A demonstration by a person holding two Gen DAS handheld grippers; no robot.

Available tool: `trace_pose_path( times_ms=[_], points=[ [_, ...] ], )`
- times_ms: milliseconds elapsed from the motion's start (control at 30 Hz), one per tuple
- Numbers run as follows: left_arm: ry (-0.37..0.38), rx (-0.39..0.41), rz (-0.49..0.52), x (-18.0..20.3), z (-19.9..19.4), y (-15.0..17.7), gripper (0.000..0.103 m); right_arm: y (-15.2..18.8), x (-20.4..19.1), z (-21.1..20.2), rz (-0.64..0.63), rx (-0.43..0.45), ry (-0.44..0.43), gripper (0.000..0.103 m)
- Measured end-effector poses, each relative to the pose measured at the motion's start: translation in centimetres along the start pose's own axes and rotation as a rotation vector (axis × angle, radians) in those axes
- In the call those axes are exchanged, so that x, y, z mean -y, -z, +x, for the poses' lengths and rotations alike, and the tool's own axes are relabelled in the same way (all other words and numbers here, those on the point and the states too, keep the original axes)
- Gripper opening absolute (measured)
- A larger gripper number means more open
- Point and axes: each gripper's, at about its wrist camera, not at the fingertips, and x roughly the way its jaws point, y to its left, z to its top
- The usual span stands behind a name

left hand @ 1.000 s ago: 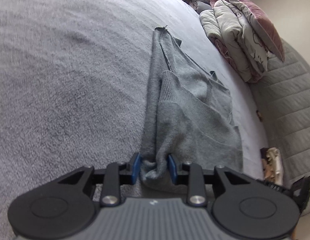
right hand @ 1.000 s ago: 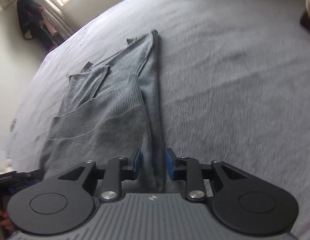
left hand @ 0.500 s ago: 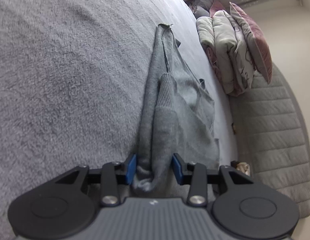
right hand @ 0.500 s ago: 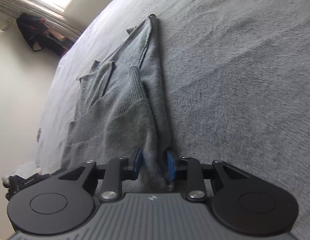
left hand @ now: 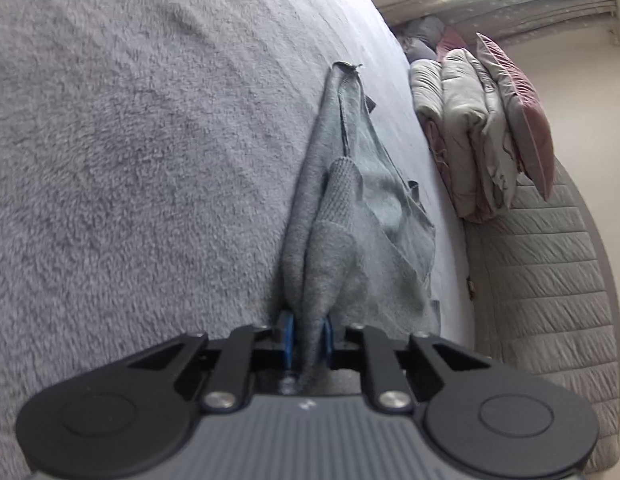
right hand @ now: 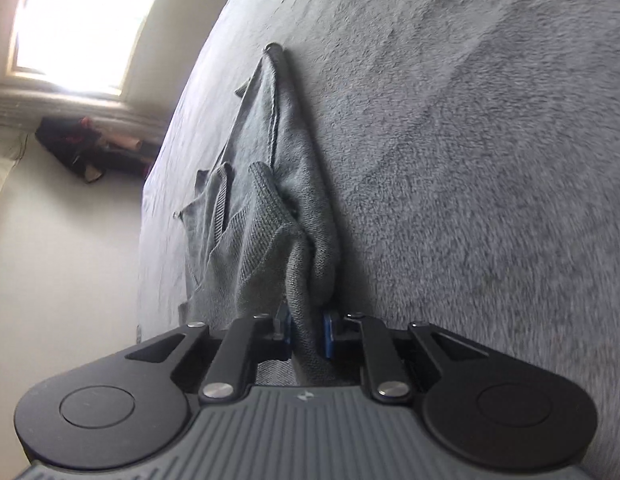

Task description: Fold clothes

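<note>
Now both grips have tightened: a second ago the blue pads stood apart around loose cloth, and the bed has tilted steeply in both views. The left gripper (left hand: pixel 307 338) is nearly closed, pinching a bunched edge of the grey sweater (left hand: pixel 342 216). The right gripper (right hand: pixel 307 330) likewise clamps a fold. The sweater stretches from the near grippers away over the grey blanket (left hand: pixel 130 140), with pillows (left hand: pixel 482 128) at far right.

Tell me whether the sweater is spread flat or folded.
Folded. The sweater lies lengthwise doubled on the blanket, a sleeve on top, both grippers shut on its bunched ends.
</note>
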Motion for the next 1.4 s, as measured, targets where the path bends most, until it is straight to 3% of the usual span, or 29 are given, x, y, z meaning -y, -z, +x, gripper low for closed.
trace_pose_path(
  times_ms=[267, 533, 1067, 1400],
  points=[
    [-0.043, 0.017, -0.029, 1.4, -2.1, 1.0, 0.012, 0.8, -0.4, -3.0, 0.085, 0.031, 0.024, 0.013],
    [-0.08, -0.036, -0.053, 1.9, -4.5, 3.3, 0.012, 3.1, -2.3, -6.6, 0.057, 0.003, 0.083, 0.013],
    [-0.098, -0.109, -0.007, 0.8, -9.4, 10.6, 0.013, 10.3, 0.7, -12.9, 0.041, -0.082, 0.1, 0.013],
    [-0.097, -0.126, 0.011, -1.2, -8.2, 12.3, 0.016, 11.9, 2.3, -13.1, -0.049, -0.062, 0.15, 0.018]
  ],
)
